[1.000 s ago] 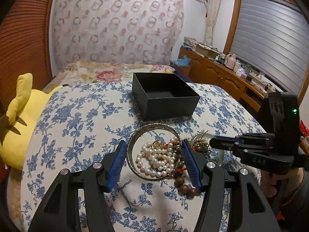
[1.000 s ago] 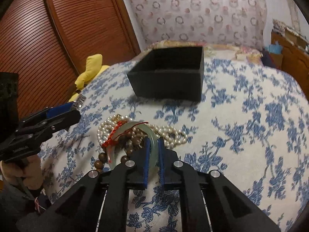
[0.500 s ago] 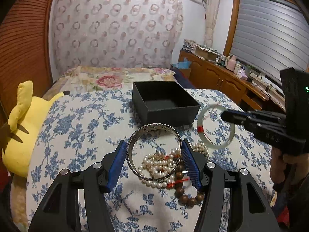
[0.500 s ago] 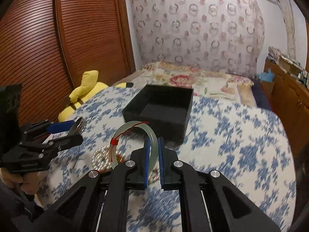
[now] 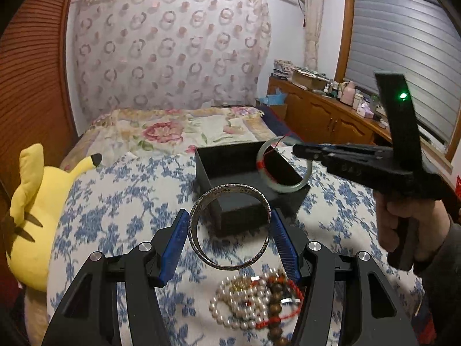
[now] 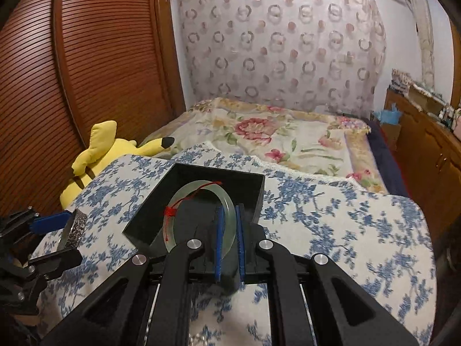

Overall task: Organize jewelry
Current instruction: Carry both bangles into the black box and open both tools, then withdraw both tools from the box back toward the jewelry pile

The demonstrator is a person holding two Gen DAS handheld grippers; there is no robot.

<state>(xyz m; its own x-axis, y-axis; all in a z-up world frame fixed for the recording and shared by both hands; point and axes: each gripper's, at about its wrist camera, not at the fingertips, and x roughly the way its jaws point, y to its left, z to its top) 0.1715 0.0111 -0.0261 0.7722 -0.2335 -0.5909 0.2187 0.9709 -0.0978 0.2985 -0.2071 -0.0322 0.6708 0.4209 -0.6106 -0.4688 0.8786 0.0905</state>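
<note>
My left gripper (image 5: 230, 230) is shut on a silver bangle (image 5: 198, 243), held lifted in front of the open black box (image 5: 230, 155). My right gripper (image 6: 229, 219) is shut on a pale green jade bangle (image 6: 190, 190) with a red cord and holds it over the box (image 6: 253, 196). In the left wrist view the jade bangle (image 5: 288, 189) hangs over the box's right side from the right gripper (image 5: 299, 148). A heap of pearl and wooden bead strands (image 5: 256, 302) lies on the blue floral cloth (image 5: 115, 210) below the left gripper. The left gripper also shows in the right wrist view (image 6: 62, 235).
A yellow plush toy (image 5: 31, 210) lies at the left edge of the cloth. A bed with a floral cover (image 6: 273, 135) lies behind the box. A wooden cabinet (image 5: 325, 115) with small items stands to the right, a slatted wooden door (image 6: 86, 57) to the left.
Both grippers have lifted their bangles off the jewelry heap and moved toward the box. The jade bangle has gone from beside the box to over it.
</note>
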